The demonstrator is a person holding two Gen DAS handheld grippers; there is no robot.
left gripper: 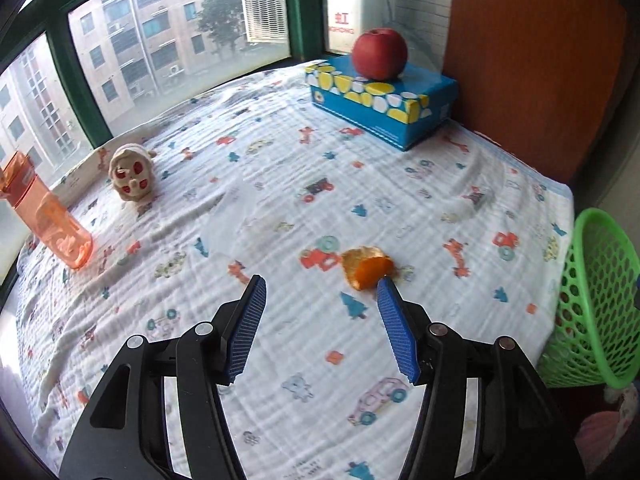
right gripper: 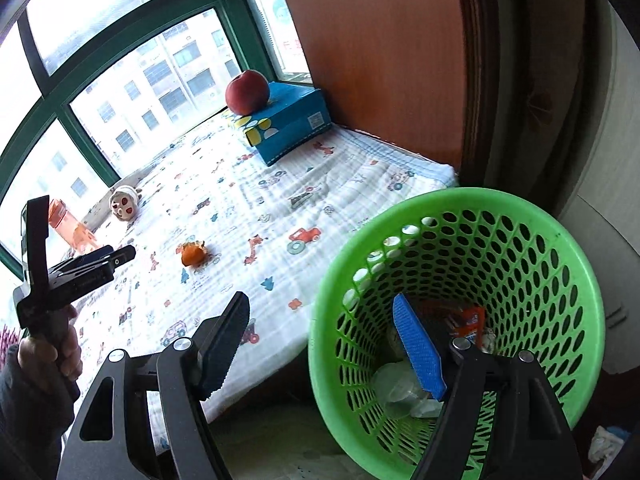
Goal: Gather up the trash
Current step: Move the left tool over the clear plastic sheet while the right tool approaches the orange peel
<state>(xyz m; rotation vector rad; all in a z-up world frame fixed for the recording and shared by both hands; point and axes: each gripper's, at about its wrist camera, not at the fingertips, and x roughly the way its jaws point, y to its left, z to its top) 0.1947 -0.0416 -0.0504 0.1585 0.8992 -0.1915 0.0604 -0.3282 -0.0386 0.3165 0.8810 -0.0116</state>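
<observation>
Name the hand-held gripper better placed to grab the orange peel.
Left hand-held gripper: open, with the curled orange peel just beyond its fingertips. Right hand-held gripper hangs open by the green mesh basket.

Colours we see on the sill

At our twelve o'clock a red apple [left gripper: 380, 54] tops a blue, yellow-spotted box [left gripper: 380, 104]; green perforated basket [right gripper: 520, 240] at three.

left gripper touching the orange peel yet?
Apart. The right wrist view shows the left gripper open, with bare blanket between it and the orange peel.
</observation>
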